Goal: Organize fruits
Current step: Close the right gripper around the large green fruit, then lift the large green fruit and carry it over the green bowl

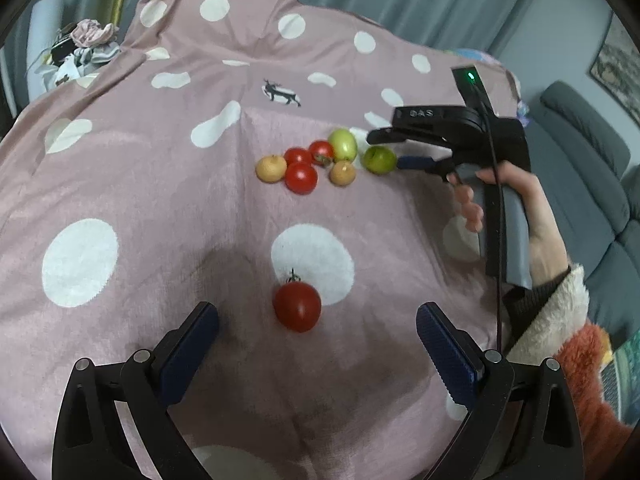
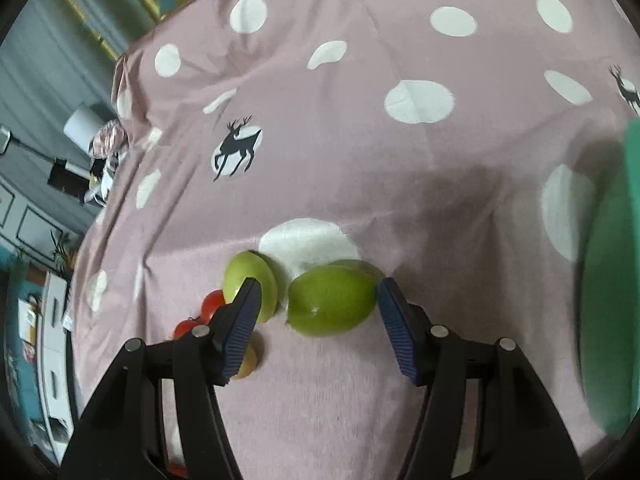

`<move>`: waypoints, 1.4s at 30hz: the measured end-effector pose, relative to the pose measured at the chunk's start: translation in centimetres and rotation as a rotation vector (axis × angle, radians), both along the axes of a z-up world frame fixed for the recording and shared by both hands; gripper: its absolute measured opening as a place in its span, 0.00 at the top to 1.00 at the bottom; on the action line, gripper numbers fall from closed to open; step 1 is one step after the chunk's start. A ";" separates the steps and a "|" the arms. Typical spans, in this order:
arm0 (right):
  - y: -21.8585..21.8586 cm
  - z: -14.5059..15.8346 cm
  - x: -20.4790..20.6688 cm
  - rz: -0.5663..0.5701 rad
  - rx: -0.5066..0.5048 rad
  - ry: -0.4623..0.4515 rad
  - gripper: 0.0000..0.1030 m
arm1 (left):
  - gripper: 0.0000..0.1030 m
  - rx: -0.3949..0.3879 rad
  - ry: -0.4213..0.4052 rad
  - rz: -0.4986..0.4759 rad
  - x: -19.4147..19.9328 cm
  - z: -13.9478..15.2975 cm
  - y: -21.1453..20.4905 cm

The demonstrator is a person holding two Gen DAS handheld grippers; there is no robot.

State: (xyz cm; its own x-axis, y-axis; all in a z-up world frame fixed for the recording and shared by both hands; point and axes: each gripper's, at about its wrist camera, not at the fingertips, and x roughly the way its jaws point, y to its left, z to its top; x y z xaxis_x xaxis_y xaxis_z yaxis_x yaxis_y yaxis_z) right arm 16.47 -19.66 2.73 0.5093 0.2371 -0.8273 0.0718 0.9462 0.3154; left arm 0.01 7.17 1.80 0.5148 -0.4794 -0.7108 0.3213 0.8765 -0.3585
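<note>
Glossy green fruit [image 2: 331, 300] lies on pink cloth [image 2: 360, 160].

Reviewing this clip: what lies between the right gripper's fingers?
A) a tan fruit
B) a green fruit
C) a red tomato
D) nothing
B: in the right wrist view a green fruit lies on the cloth between the open fingers of the right gripper; the tomatoes sit off to its side.
</note>
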 end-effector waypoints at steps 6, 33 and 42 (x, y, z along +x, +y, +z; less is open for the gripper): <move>-0.8 -1.1 0.0 -0.017 0.040 0.013 0.50 | 0.04 0.017 -0.018 -0.026 -0.4 0.1 -0.4; -1.2 -2.0 -14.0 0.239 0.256 0.118 0.51 | 0.04 0.263 -0.360 -0.119 -5.0 2.2 -9.9; -1.4 -2.3 -14.1 0.281 0.338 0.129 0.55 | 0.04 0.226 -0.189 -0.161 -0.8 -1.8 -13.8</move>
